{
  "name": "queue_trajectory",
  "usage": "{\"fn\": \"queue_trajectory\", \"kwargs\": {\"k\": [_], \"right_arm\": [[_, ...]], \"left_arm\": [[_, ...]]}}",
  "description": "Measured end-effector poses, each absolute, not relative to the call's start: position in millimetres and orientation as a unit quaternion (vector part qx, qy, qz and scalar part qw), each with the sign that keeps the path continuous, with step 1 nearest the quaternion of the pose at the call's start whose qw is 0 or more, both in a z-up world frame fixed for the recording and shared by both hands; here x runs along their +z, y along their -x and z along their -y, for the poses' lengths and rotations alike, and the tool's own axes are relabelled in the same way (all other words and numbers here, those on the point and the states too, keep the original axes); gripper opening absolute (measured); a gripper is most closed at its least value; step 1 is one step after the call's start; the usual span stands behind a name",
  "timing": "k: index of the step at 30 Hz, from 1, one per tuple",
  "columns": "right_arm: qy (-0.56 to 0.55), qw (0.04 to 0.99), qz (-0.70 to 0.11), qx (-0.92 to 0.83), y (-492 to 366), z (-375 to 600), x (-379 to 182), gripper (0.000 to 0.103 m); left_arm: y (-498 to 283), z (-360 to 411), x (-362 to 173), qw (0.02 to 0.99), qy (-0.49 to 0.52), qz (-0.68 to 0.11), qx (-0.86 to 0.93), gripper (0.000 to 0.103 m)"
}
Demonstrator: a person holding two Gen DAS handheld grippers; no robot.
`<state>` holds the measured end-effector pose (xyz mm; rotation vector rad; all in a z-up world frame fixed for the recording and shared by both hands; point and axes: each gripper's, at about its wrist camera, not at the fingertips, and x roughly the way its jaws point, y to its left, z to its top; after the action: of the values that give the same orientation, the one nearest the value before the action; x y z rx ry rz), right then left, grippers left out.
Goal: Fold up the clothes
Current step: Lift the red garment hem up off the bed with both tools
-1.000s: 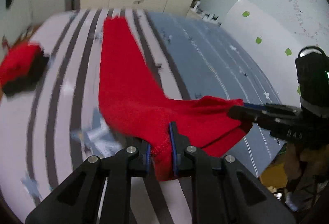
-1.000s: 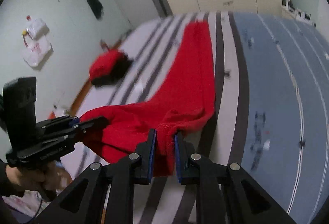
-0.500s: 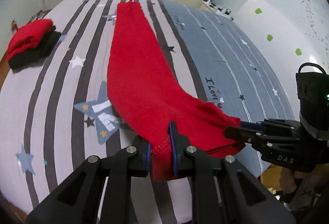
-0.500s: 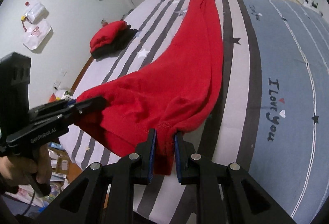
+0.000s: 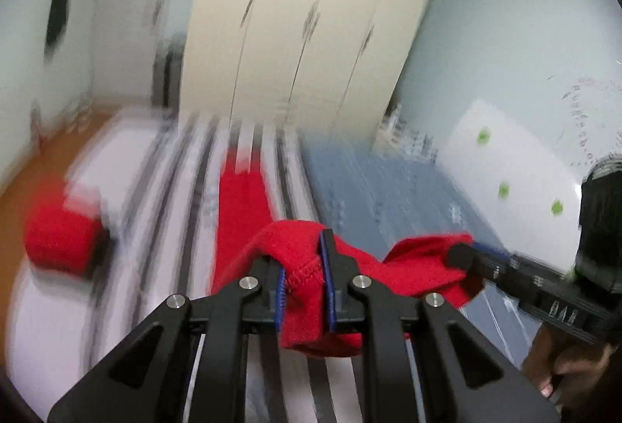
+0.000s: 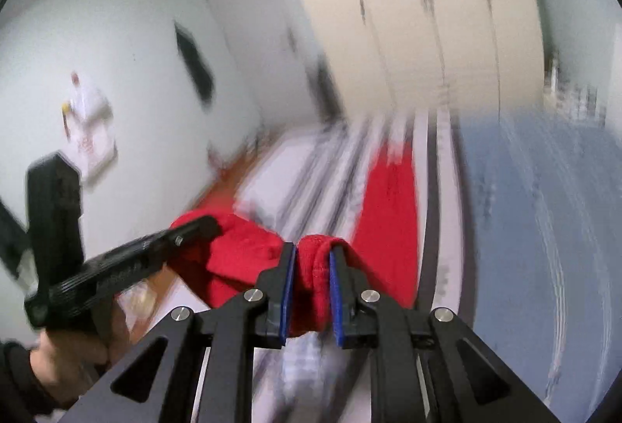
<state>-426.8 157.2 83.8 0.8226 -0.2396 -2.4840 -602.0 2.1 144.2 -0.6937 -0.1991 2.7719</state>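
While both claws pinch it, red garment (image 5: pixel 241 213) lifted — bed (image 5: pixel 369 189) blurred

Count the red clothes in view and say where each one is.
2. One red garment stretches along the striped bed, its near end pinched by the left gripper and right gripper. A folded red pile sits left.

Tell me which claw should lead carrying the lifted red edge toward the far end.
Neither clearly: the left claw and the right claw both clamp the near edge of the red garment, side by side. Move them together, probably.
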Motion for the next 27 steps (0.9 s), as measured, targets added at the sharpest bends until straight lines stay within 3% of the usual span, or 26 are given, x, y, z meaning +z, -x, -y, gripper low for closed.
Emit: {"fn": "queue_trajectory", "kwargs": {"k": [4,8,12,19,27], "right_arm": [[-0.159,0.243,0.091,-0.953,478.3,-163.1,263.8,0.014],[-0.051,0.237,0.076,-0.967,453.0,-168.7,431.5,0.014],[-0.004,0.240,0.072,-0.968,404.9,-171.0,524.2,0.014],[0.043,0.247,0.075,-0.965,336.6,-178.6,624.0,0.014],[0.026,0.245,0.078,-0.966,358.3,-170.1,641.5,0.014]], "left_arm": [[626.6,-3.8,318.4,0.152,0.133,0.063,0.977,0.013],[602.8,-12.4,458.4,0.168,0.057,0.034,0.984,0.013],[563.8,-18.4,554.4,0.182,0.020,0.006,0.983,0.013],[528.6,-19.3,636.1,0.208,0.033,0.000,0.978,0.013],[563.9,-27.7,632.2,0.212,0.089,-0.008,0.973,0.013]]}}
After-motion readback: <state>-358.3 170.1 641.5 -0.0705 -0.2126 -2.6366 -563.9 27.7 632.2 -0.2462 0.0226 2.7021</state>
